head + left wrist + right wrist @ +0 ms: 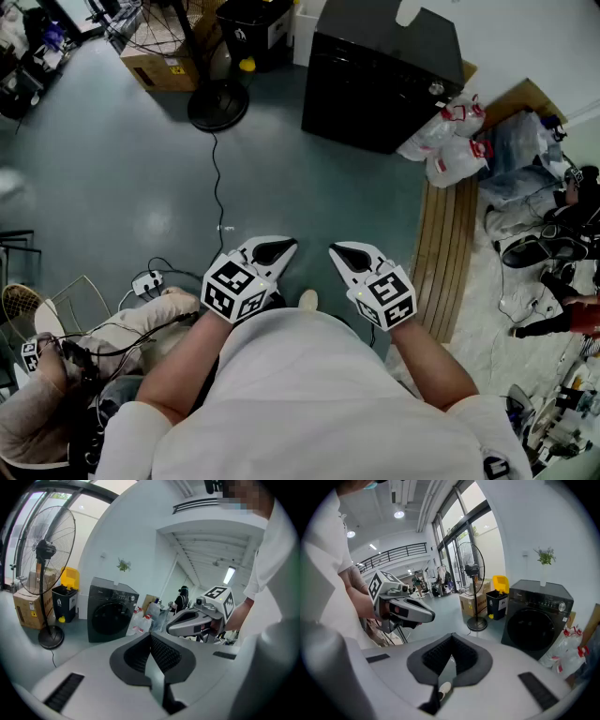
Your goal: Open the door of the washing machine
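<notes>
Our left gripper [272, 251] and right gripper [352, 255] are both pinched closed, empty (side by side). Washing machine [380, 80] sits at the far edge of the floor [141, 187], door closed, open room between.

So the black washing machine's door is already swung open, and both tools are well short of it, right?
No: the door is closed, flush with the front of the washing machine, as the right gripper view shows. The machine is black, and the left tool and right tool are well short of it.
</notes>
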Demonstrator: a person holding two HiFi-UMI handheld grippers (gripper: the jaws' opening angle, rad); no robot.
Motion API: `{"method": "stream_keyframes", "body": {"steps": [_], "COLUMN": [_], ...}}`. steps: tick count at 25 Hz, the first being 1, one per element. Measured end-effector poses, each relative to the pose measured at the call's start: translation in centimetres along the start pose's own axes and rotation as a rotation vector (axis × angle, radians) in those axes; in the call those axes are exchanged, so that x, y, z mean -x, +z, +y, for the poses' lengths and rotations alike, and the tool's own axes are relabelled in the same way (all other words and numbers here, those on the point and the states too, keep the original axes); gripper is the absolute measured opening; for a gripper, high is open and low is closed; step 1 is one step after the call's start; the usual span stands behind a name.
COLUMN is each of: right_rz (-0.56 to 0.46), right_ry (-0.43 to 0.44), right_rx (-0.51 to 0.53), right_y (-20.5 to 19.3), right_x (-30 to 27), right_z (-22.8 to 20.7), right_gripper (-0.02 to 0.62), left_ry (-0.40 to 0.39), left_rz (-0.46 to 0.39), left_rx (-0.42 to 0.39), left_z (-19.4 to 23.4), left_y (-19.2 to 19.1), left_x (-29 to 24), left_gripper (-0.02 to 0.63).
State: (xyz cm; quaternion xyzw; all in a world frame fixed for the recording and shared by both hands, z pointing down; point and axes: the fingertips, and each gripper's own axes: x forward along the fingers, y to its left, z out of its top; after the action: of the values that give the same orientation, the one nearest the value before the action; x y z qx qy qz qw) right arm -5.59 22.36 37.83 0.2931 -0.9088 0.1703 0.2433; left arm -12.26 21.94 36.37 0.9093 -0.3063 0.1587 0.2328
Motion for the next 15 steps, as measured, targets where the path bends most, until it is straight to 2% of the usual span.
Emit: {"method": "stream_keyframes", "body": {"steps": [8,12,15], "right_rz": [-0.065,-0.072,-0.061], "right_ry": [-0.020,-0.033,-0.045], "right_rx": [-0.029,-0.040,-0.048], "right_y": [0.5,1.4,2.7], "right_x": [1.7,0.0,-2.3], "right_z": [-3.5,-5.1,-6.7], "right_gripper": [0.006,0.006,0.006], "left_ry": [0.017,0.010,-0.004], "left_rz": [-0.036,-0.039,-0.049], "left_rx": [-0.004,-0.008,-0.013], "left_z": [-2.9,-1.4,1.5], "left_y": [2.0,2.7,3.8], "left_x": [-2.9,-3.5,-3.9], "left_gripper": [0.017,0.017,0.017]}}
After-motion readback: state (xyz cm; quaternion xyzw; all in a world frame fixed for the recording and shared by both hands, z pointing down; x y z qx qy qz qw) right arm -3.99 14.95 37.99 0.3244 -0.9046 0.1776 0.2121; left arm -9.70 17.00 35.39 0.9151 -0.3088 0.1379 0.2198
